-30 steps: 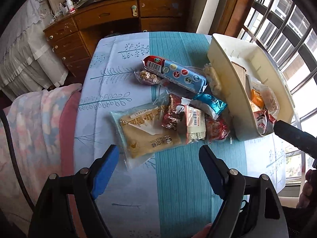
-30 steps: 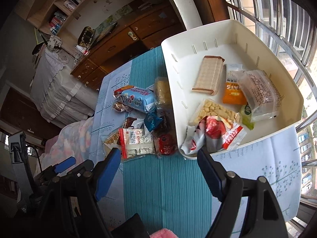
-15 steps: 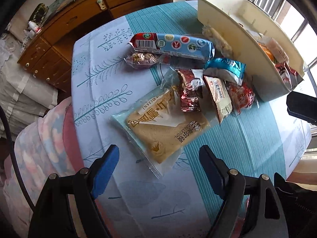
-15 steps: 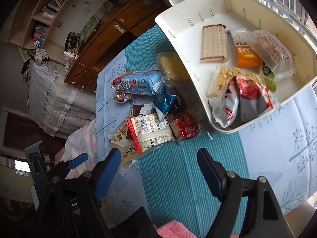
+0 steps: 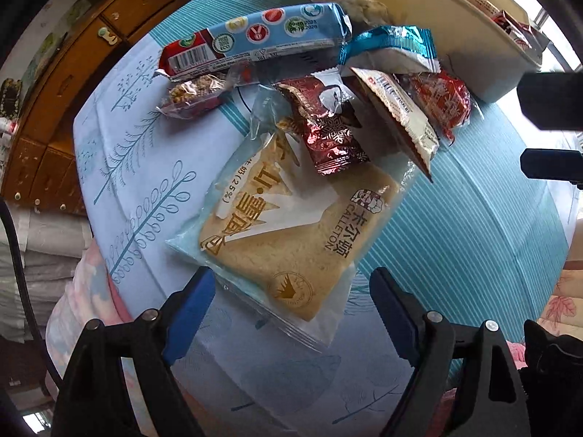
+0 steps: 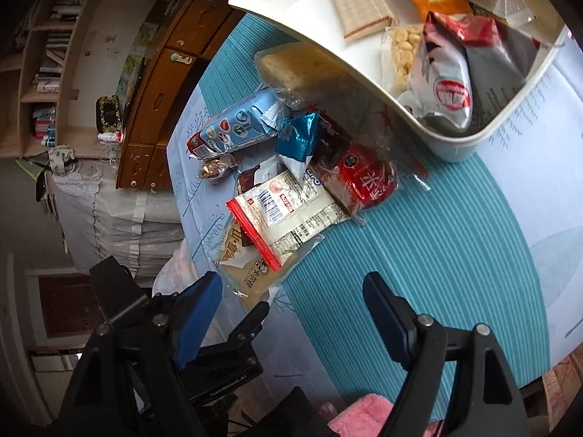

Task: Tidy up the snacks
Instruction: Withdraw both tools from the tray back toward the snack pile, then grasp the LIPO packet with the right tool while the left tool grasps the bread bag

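Note:
A pile of snacks lies on the table beside a white bin (image 6: 452,138). Nearest my left gripper (image 5: 291,291) is a large clear bread packet (image 5: 291,233), just beyond the open, empty jaws. Behind it lie a dark red foil packet (image 5: 328,131), a red-and-white packet (image 5: 397,116), a red packet (image 5: 444,102), a teal packet (image 5: 393,47) and a long blue biscuit pack (image 5: 262,40). My right gripper (image 6: 291,295) is open and empty above the table, short of the red-and-white packet (image 6: 288,215). The bin holds several snacks, among them a silver-red bag (image 6: 448,83).
The table (image 5: 473,236) has a teal and pale blue leaf-print cloth. A wooden desk with drawers (image 6: 164,83) stands behind it. Stacked white bedding (image 6: 120,218) lies to the left. The left gripper shows in the right wrist view (image 6: 226,331), low at the left.
Both grippers have moved down and forward toward the snack pile. The bread packet now sits just ahead of the left jaws. Both stay open.

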### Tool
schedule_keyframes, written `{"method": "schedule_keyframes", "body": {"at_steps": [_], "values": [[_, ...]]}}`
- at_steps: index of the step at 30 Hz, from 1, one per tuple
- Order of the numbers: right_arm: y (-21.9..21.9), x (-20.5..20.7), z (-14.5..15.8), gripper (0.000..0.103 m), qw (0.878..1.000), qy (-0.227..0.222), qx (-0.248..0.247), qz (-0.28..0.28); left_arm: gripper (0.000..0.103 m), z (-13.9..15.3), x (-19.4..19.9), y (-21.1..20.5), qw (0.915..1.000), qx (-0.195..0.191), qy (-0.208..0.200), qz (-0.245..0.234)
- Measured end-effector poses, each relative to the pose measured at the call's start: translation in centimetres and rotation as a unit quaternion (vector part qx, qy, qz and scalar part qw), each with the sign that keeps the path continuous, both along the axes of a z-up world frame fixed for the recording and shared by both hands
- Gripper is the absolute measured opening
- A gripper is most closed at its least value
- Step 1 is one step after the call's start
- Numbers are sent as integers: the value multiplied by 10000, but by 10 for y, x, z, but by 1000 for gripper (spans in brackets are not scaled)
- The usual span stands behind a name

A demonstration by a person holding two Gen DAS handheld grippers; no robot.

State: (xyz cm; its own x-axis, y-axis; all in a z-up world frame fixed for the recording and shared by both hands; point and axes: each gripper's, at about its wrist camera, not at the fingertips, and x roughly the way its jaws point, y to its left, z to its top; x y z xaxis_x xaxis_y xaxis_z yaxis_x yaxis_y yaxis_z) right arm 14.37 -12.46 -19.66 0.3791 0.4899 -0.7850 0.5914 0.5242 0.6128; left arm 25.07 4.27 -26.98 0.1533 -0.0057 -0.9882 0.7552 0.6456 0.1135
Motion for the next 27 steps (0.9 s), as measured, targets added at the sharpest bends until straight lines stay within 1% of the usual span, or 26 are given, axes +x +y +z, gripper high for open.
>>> {"method": "schedule_keyframes", "body": {"at_steps": [1, 2, 3, 5, 9, 11, 14, 18, 22, 27], "values": [[1, 1, -3, 86, 10000, 26, 48, -54, 86, -3, 2, 0, 10000, -2, 15, -36], [2, 2, -5, 87, 9999, 57, 108, -118, 86, -5, 4, -1, 10000, -2, 25, -58], [2, 3, -8, 88, 9997, 94, 167, -174, 86, -8, 6, -1, 10000, -1, 26, -69], [5, 6, -12, 88, 9991, 154, 259, -289, 91, -13, 11, -1, 10000, -23, 47, -71], [8, 13, -17, 90, 9976, 210, 399, -520, 93, -25, 18, -3, 9999, -50, 92, -102], [8, 15, -21, 92, 9962, 273, 452, -693, 99, -30, 21, -4, 9999, -41, 77, -128], [7, 18, -30, 95, 9916, 397, 702, -1015, 102, -35, 23, -5, 9998, -70, 54, -162], [4, 20, -43, 96, 9829, 655, 922, -1453, 102, -37, 20, -6, 9997, -112, -5, -199], [3, 26, -51, 96, 9764, 934, 913, -1723, 103, -44, 30, -5, 9996, -192, 8, -202], [2, 31, -60, 96, 9682, 1238, 862, -1996, 103, -44, 35, 1, 9994, -315, 47, -145]]}}
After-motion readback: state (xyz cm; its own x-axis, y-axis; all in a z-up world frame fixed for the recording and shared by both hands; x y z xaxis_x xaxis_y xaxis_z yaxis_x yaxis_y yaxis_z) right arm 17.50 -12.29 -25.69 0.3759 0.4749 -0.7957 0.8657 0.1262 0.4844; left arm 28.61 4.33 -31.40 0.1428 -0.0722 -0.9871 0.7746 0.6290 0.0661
